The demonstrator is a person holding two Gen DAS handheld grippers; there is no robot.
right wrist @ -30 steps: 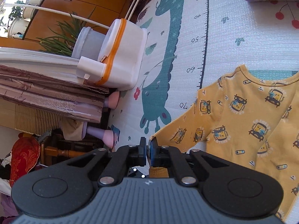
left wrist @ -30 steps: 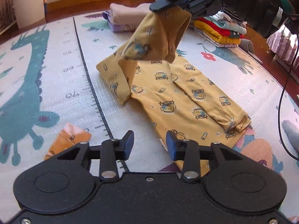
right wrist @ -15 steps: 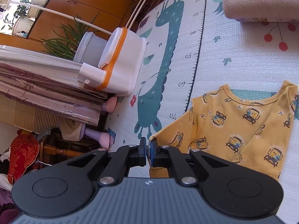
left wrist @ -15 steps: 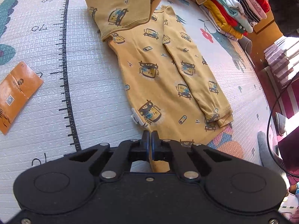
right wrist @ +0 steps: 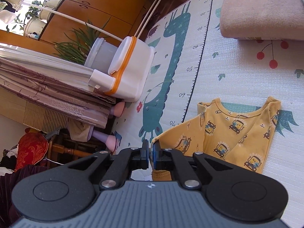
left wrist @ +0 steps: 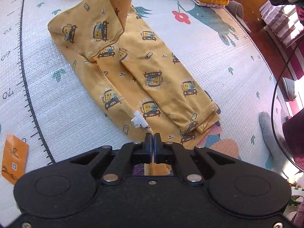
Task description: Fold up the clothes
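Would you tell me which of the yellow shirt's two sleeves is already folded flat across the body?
The sleeve lying diagonally on the yellow shirt, cuff near the hem. The other sleeve is lifted off the mat, rising out of the top of the left wrist view.

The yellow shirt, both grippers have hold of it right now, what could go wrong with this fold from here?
1. The left gripper pinches only the very hem edge of the yellow shirt, so the cloth could slip out.
2. The right gripper holds a thin sleeve edge, and the raised part may sag or twist.
3. The sleeve already folded over the body could slide askew if the shirt is tugged.
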